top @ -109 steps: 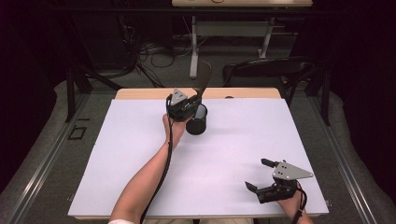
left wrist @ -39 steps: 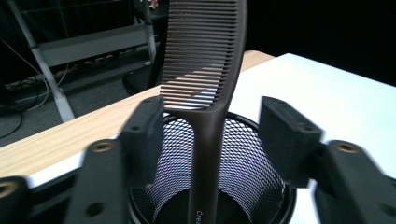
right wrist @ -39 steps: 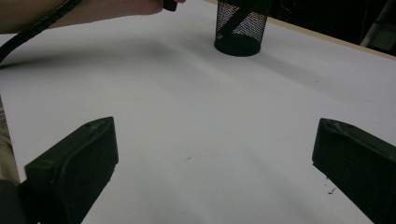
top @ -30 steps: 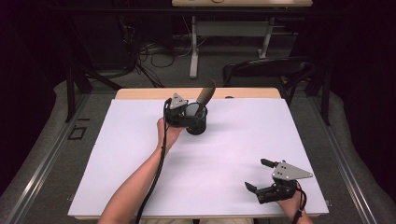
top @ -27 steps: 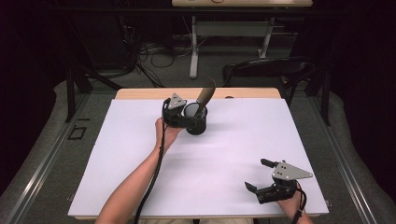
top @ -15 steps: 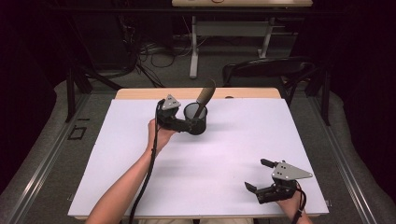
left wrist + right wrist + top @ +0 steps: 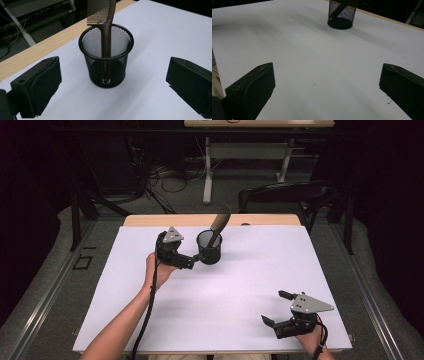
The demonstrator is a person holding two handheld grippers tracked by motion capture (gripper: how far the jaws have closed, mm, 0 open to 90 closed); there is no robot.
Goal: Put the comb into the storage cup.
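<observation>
My left hand-held gripper (image 7: 194, 261) has let go and pulled back, jaws wide and empty, so the comb (image 7: 105, 30) now stands in the cup (image 7: 106, 62) on the table (image 7: 250, 285), job likely done.

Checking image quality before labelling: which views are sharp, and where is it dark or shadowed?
Left gripper view: black mesh cup and brown comb sharp. Right gripper view: dimmer, cup far off, soft shadows on the white table sheet. High view: sheet evenly lit, surroundings dark.
</observation>
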